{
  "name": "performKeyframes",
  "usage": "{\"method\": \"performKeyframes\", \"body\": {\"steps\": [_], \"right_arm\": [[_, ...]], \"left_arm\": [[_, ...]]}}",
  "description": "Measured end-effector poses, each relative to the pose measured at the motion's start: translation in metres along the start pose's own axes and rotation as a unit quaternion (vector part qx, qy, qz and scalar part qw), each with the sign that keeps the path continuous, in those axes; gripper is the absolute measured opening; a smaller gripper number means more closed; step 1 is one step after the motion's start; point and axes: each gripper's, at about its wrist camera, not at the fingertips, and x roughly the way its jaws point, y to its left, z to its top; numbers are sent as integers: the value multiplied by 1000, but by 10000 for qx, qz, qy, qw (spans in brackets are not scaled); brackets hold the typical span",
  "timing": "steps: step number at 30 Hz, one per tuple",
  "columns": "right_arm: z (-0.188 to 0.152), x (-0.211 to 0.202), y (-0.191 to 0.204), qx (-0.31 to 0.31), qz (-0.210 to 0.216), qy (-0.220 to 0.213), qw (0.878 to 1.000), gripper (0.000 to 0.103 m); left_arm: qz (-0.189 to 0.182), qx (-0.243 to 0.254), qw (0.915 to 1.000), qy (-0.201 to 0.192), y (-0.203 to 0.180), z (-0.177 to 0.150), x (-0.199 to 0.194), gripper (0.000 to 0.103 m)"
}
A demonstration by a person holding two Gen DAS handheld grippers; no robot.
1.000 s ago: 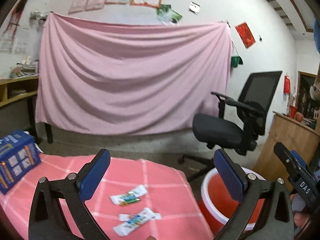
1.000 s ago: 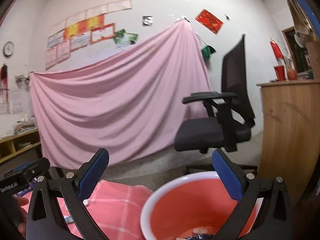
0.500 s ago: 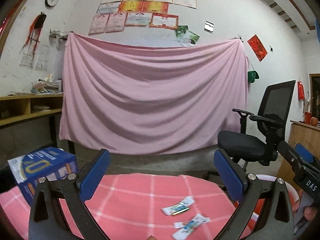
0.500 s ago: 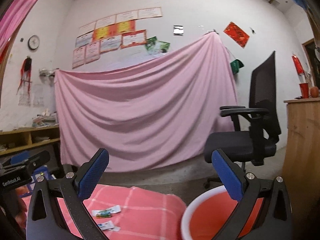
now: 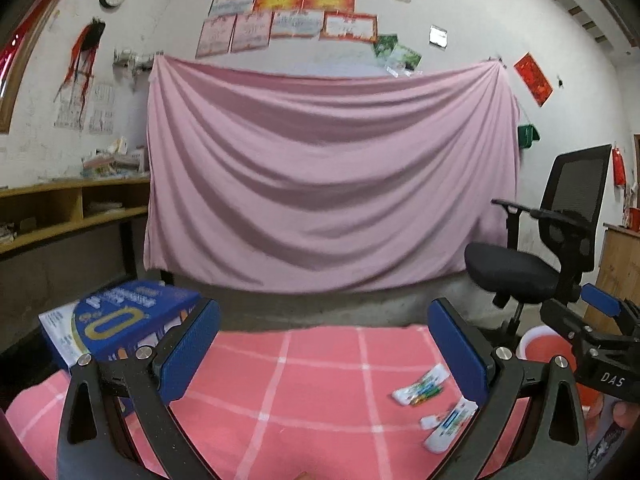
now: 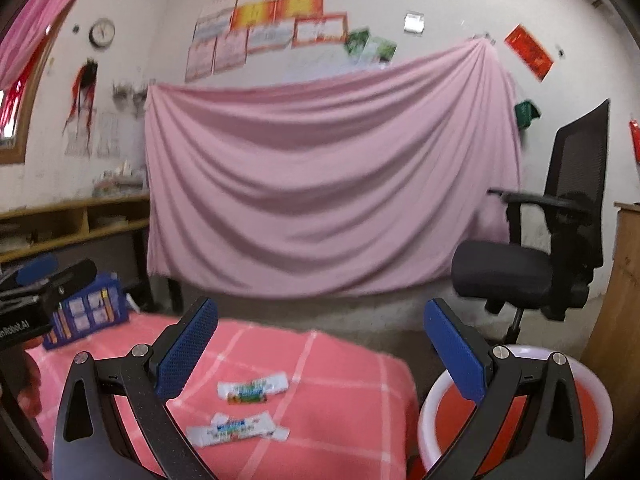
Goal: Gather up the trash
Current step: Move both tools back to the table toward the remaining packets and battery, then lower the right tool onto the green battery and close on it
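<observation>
Both wrist views toward pink drape [image 5: 328, 184]

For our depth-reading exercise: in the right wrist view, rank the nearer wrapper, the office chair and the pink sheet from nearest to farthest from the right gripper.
1. Nearer wrapper, on the checked cloth, just below the right gripper.
2. Office chair, on the floor, right.
3. Pink sheet, hanging on the back wall.

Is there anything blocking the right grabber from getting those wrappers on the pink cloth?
Nothing visible does. The right gripper is open above the checked cloth, and the two wrappers lie on bare cloth just ahead. The blue box sits far off left.
</observation>
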Motion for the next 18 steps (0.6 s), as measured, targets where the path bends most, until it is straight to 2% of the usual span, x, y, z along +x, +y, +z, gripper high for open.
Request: {"method": "performKeyframes", "body": {"steps": [7, 13, 14, 15, 18], "right_arm": [[-10, 21, 5, -88, 79, 668, 9977, 103], [-16, 45, 4, -4, 48, 1382, 9904, 103], [-17, 49, 3, 17, 70, 1501, 9886, 102], [-19, 54, 2, 82, 145, 1669, 9858, 96], [-25, 69, -1, 284, 315, 2098, 9768, 92]], "left_arm": [[-162, -106, 9964, 825, 6, -15, 24, 101], [-13, -274, 9880, 1522, 10, -22, 48, 101], [46, -315, 9863, 1621, 11, -22, 52, 101], [60, -367, 9845, 1714, 12, -24, 56, 101], [60, -526, 9768, 2077, 20, -29, 70, 101]]}}
